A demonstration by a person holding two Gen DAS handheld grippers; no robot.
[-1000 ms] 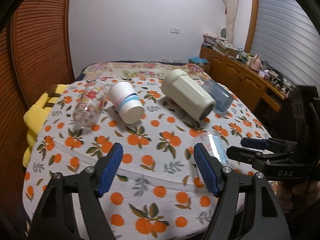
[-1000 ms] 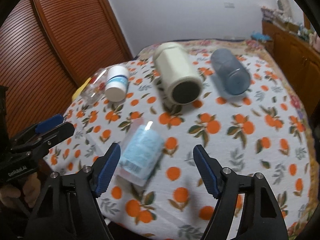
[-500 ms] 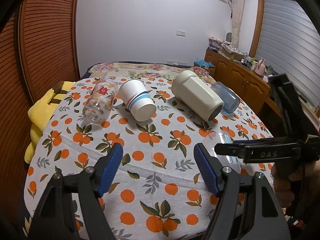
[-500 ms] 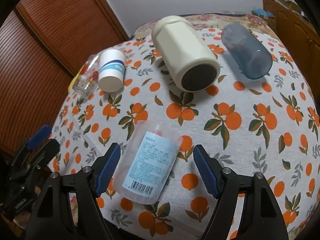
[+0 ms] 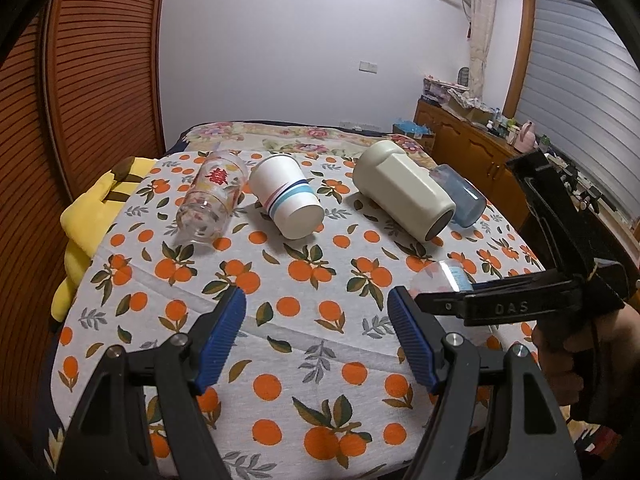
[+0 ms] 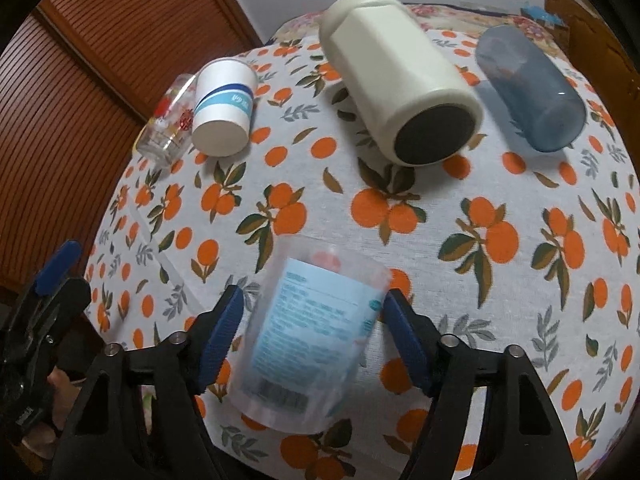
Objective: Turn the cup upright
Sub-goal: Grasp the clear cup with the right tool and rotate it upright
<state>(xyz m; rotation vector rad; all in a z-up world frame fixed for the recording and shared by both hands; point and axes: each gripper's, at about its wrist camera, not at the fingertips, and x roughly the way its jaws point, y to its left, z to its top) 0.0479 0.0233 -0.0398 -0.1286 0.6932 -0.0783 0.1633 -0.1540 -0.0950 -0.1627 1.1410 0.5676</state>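
Since half a second before, the right gripper (image 6: 310, 336) had come down over the clear plastic cup (image 6: 310, 336), and the left gripper (image 5: 316, 334) had lifted a little and hung back. The table (image 5: 280, 280), under its orange-print cloth, carried five cups on their sides. At twelve o'clock in the right wrist view lay the big cream cup (image 6: 400, 92), at two the blue cup (image 6: 532, 92), at ten the paper cup (image 6: 224, 108) and the glass (image 6: 168, 128). The clear plastic cup lay at six, between the right fingers, which stood apart on either side, apparently not touching it. The left fingers were apart too, on nothing. To do it well, I judged, close gently on the thin wall at mid-body, then lift and turn it rim-up.
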